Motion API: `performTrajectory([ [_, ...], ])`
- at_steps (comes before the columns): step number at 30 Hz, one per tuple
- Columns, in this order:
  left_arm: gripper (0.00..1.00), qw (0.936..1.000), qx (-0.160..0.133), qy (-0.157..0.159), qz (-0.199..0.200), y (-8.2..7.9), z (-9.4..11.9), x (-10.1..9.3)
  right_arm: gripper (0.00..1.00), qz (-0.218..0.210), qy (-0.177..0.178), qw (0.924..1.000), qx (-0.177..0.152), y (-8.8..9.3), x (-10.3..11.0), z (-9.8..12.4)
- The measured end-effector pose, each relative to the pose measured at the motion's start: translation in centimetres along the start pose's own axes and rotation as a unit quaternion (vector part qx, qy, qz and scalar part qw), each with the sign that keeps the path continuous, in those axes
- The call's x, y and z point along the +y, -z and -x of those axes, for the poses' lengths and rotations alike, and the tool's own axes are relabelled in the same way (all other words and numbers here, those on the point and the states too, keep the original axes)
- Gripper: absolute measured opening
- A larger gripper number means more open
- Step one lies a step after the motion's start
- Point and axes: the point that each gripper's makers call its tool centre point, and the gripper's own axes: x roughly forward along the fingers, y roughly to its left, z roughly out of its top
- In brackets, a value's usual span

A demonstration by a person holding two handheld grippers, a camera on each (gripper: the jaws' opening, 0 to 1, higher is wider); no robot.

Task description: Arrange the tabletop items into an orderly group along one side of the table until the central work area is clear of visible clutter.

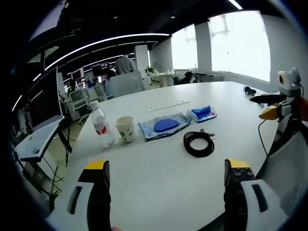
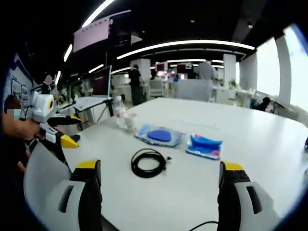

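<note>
I hold both hand-held grippers, left (image 1: 166,175) and right (image 2: 159,175), back off the bench (image 1: 159,192) with jaws apart and empty, sizing up the job. The cable (image 1: 198,143) lies nearest; beyond it sit pouch (image 1: 163,126), packet (image 1: 202,113), cup (image 1: 125,129) and bottle (image 1: 102,125), loosely spread and needing grouping.

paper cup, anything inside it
The left gripper view shows the paper cup upright beside the water bottle, its dark mouth partly visible with nothing sticking out. Its bottom is hidden by the wall, so contents cannot be told.
</note>
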Motion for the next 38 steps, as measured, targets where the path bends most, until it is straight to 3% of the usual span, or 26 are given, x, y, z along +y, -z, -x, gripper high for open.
performTrajectory([
  [12,0.99,0.9998,-0.003,-0.013,0.016,1.6,0.5,0.3,1.00,0.000,0.006,1.0000,-0.005,0.6,0.6,-0.7],
  [14,0.99,0.9998,-0.008,-0.016,0.000,1.2,0.6,0.3,1.00,0.001,0.006,1.0000,-0.001,1.0,0.7,-0.8],
  [20,0.99,0.9994,-0.018,-0.021,0.022,0.9,0.6,1.0,1.00,0.010,0.002,1.0000,-0.001,1.0,1.3,-1.0],
  [38,0.98,0.9997,-0.013,-0.013,0.019,1.5,0.6,0.8,1.00,0.003,0.013,0.9999,-0.002,1.7,1.4,-0.5],
])
